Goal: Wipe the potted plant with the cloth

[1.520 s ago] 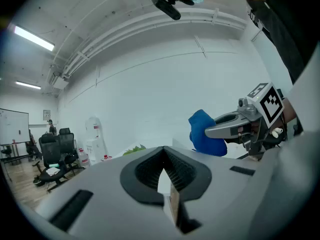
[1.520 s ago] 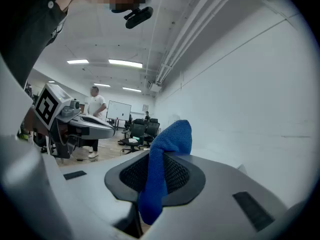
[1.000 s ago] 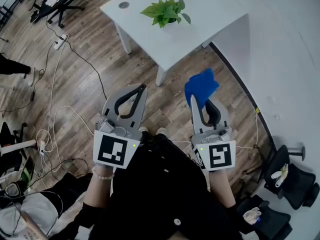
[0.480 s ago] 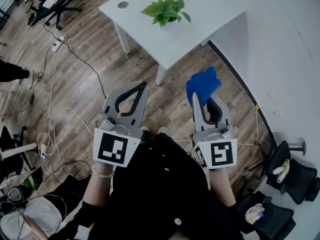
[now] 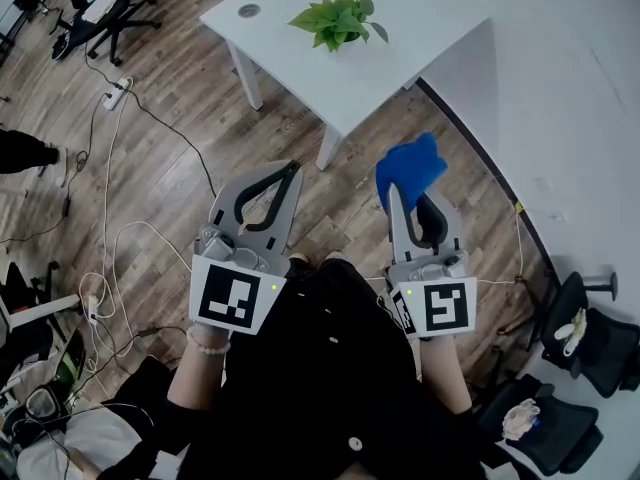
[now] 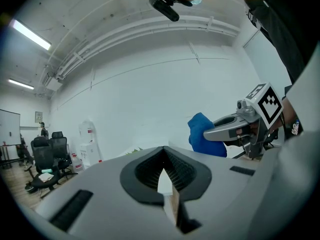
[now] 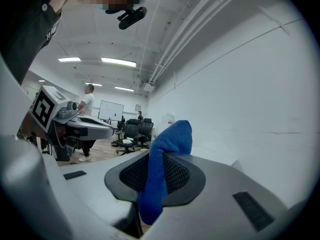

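A potted plant (image 5: 338, 22) with green leaves stands on a white table (image 5: 400, 28) at the top of the head view, well ahead of both grippers. My right gripper (image 5: 408, 190) is shut on a blue cloth (image 5: 408, 171), which bunches up beyond its tips; in the right gripper view the blue cloth (image 7: 161, 166) hangs pinched between the jaws. My left gripper (image 5: 292, 170) is shut with nothing in it, level with the right one over the wooden floor. In the left gripper view the left gripper (image 6: 163, 151) has its tips together, with the blue cloth (image 6: 202, 140) and the right gripper to its right.
The table's white legs (image 5: 328, 148) stand between me and the plant. Cables and a power strip (image 5: 116, 89) trail over the floor at left. Office chairs (image 5: 108, 6) stand at the top left and lower right. A white wall (image 5: 560, 98) runs along the right.
The view has shifted slightly, so the plant and table sit a little further right and up. Both grippers keep their places and their grip.
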